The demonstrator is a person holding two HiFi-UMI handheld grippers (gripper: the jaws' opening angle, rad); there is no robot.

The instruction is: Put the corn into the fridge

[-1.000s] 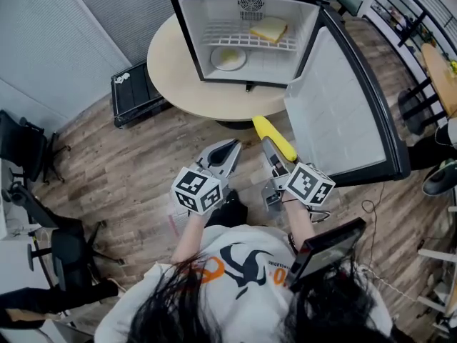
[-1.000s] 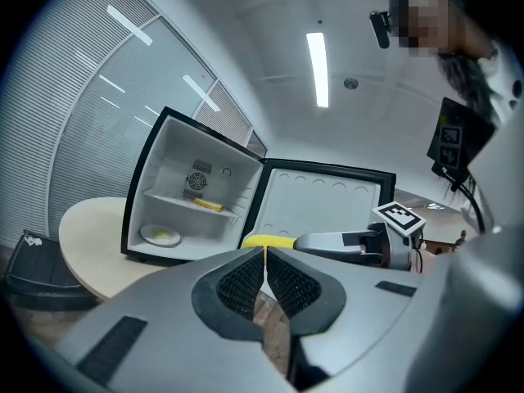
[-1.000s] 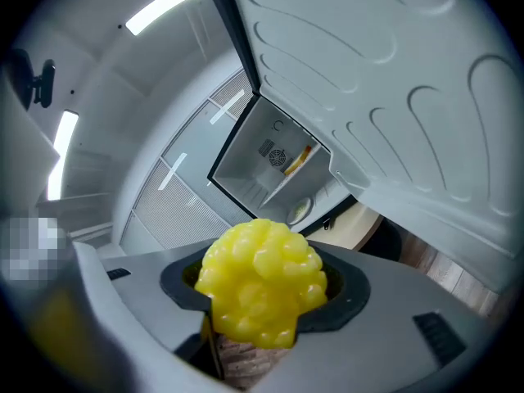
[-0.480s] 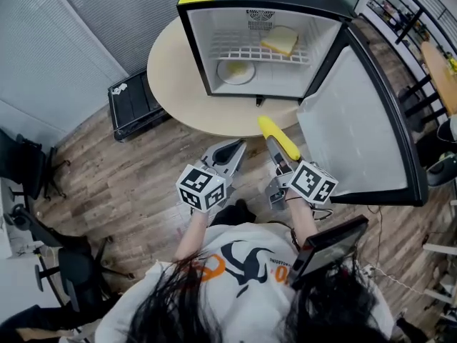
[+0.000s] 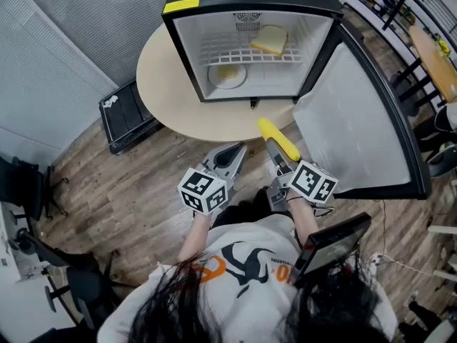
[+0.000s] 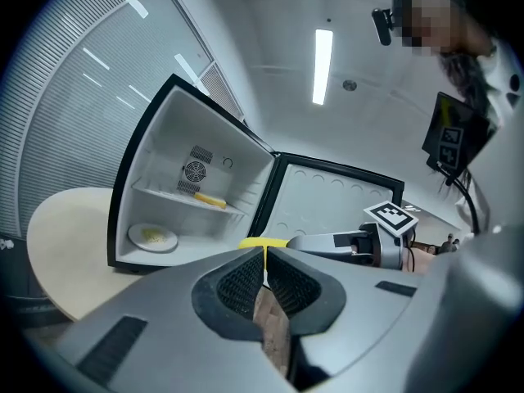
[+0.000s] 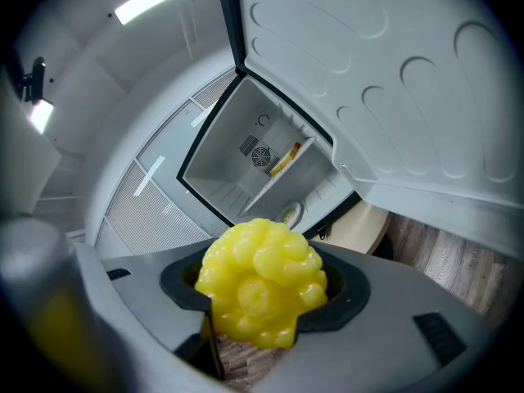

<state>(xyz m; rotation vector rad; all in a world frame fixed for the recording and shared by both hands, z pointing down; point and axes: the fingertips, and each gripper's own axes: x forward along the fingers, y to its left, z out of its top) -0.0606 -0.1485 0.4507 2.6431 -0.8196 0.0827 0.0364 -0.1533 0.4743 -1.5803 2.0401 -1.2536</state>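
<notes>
Corn [image 5: 278,138] is clamped lengthwise between the jaws of the right claw [image 5: 274,151], and its yellow end [image 7: 260,289] sticks out past the fingertips. Ahead of that claw, apart from the corn, the fridge [image 5: 187,56] stands open on a round table [image 5: 161,84]. Its door [image 5: 357,120] is swung out to the claw's right. Inside, a plate [image 5: 227,75] lies on the fridge floor and a slice of bread [image 5: 269,40] rests on the wire shelf [image 5: 228,51] above it. The left claw [image 5: 235,151] is just beside the right one, on its left. Its jaws are pressed together with nothing between them. Both claws are over the wooden floor [image 5: 136,184], just short of the table's edge.
</notes>
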